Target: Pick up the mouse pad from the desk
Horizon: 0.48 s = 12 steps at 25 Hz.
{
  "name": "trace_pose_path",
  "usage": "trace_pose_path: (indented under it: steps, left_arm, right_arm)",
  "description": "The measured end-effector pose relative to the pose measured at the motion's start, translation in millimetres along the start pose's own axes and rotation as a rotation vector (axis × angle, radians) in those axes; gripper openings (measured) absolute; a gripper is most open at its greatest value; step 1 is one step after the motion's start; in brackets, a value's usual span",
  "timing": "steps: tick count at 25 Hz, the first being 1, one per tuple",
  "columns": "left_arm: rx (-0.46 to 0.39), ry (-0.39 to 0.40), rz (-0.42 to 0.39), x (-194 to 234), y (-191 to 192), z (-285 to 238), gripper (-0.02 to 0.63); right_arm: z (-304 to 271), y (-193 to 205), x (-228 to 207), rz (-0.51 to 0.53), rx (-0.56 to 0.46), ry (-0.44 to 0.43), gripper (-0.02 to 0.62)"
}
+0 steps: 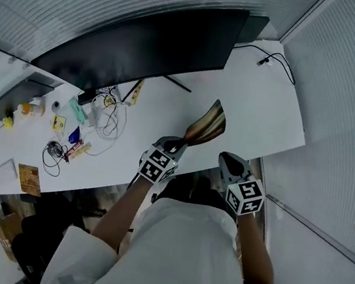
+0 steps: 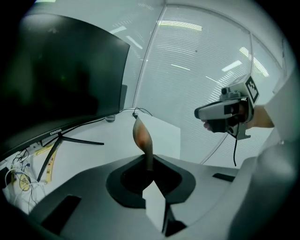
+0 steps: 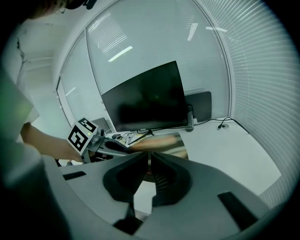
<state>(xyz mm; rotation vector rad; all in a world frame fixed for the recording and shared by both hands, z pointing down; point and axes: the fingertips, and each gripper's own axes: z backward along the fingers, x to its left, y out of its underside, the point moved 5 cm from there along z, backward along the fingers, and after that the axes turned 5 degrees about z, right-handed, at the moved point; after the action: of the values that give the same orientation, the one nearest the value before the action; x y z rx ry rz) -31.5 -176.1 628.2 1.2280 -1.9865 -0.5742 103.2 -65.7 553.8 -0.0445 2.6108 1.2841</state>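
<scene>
Brown-and-tan, thin, flexible mouse pad (image 1: 208,124) is being pinched at its near edge by the left gripper (image 1: 178,146), whose two dark jaws are pressing together on the sheet. From that pinch the pad's long axis is running up and away from the person, toward the wide black curved monitor (image 1: 145,47), and the free far end is curling over. The pad is appearing to stand clear of the white desk (image 1: 250,96), with nothing under it but the tabletop. In the left gripper view, the pad (image 2: 143,138) is rising edge-on straight out of the closed jaws (image 2: 149,168). The right gripper (image 1: 230,162) is hovering just to the pad's right, near the desk's front edge, not touching it; its own view is showing its jaws (image 3: 149,164) pressed together on nothing, with the pad (image 3: 164,143) lying beyond them. Any steadying of the floppy end would be falling to the right hand, reaching forward and leftward.
</scene>
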Motion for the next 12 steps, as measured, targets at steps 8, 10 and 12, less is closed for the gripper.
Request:
trace_pose_path:
  steps: [8, 10, 12]
  left_arm:
    - [-0.134, -0.067, 0.025, -51, -32, 39, 0.037]
    - [-0.166, -0.092, 0.037, -62, -38, 50, 0.037]
    - [-0.190, -0.116, 0.049, -72, -44, 60, 0.037]
  right_arm:
    - [36, -7, -8, 0.066, -0.047, -0.042, 0.041]
    - [43, -7, -10, 0.081, -0.059, -0.061, 0.041]
    - [52, -10, -12, 0.095, -0.064, -0.080, 0.041]
